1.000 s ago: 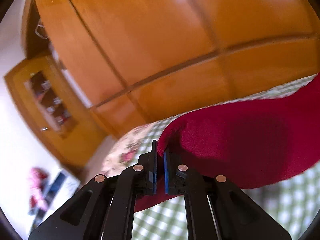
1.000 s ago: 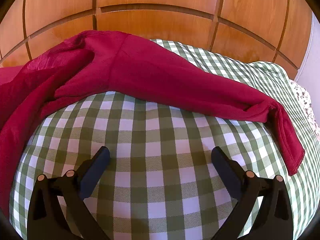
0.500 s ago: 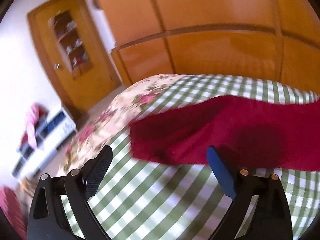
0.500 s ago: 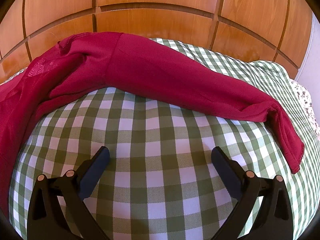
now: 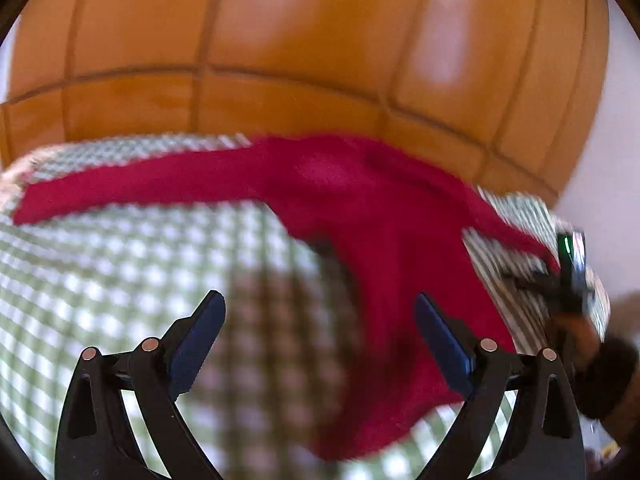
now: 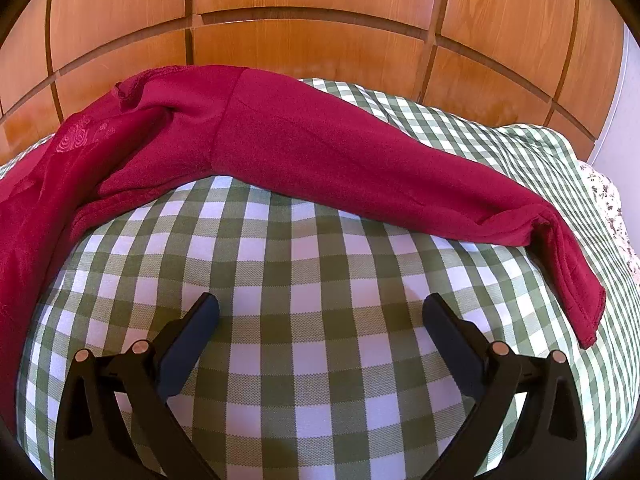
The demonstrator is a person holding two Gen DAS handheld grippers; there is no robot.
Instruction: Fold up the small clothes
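The red garment lies spread on the checked bed, its sleeve running crosswise beyond the right gripper, the left gripper beside its body; both jaws wide, empty.

Garment lies spread across the bed, sleeve trailing right toward the edge. Wardrobe stands behind. Right gripper hovers before the sleeve.

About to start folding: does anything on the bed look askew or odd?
The red top isn't flat. Its sleeve stretches sideways over the checked cloth, with the cuff bent down at a kink, and the body is bunched near the shoulder. Both grippers are open and empty.
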